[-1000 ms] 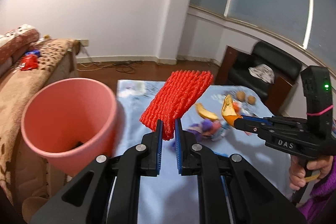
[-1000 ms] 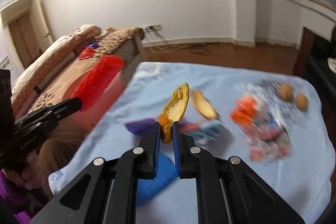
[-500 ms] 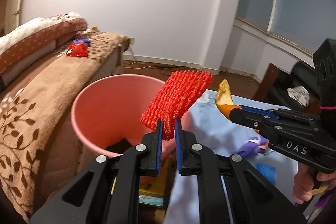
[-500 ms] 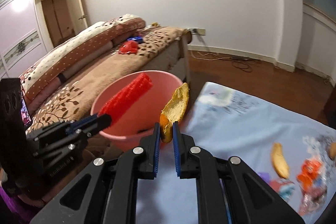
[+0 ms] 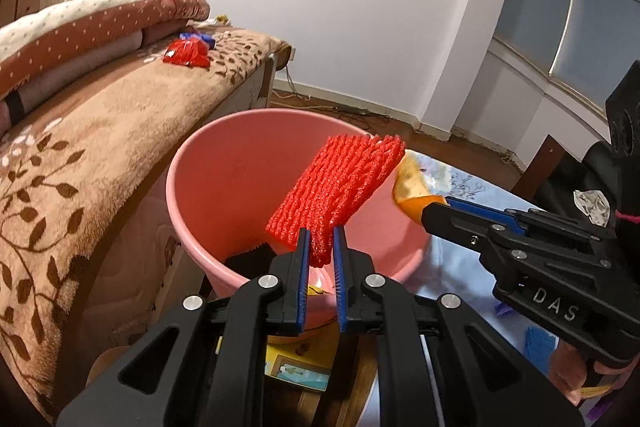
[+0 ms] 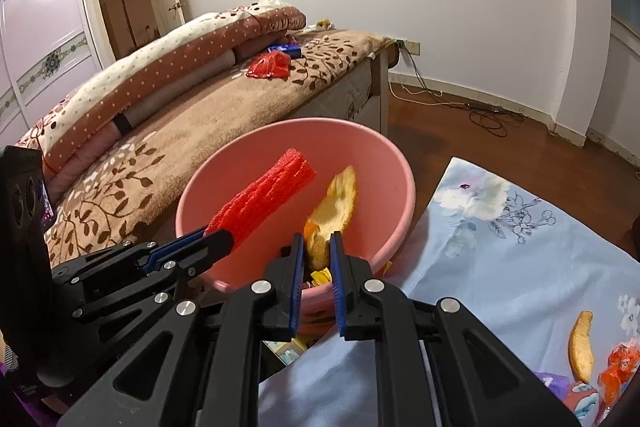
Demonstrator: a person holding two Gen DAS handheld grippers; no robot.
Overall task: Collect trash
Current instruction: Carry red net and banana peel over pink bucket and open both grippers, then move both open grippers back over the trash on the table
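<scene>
A pink bucket (image 5: 208, 155) (image 6: 384, 147) stands between the bed and the table. My left gripper (image 5: 320, 231) (image 6: 218, 237) is shut on a red foam fruit net (image 5: 340, 183) (image 6: 264, 199), which hangs over the bucket's mouth. My right gripper (image 6: 316, 239) (image 5: 434, 209) holds an orange peel (image 6: 336, 203) (image 5: 408, 183) over the bucket's near rim. Its jaws are opening, and the peel still sits between the pads, leaning right. A black scrap (image 5: 248, 259) and some wrappers lie inside the bucket.
A bed with a brown leaf-patterned blanket (image 5: 80, 147) runs along the left, with a red bag (image 5: 186, 53) on it. The table under a blue floral cloth (image 6: 500, 247) is at the right, bearing another peel (image 6: 582, 347) and coloured wrappers (image 6: 616, 375). A flat box (image 5: 296, 367) lies under the bucket.
Both grippers have swung left from over the table to over the pink bucket, carrying the red net and the orange peel. The bucket now fills the middle of both views.
</scene>
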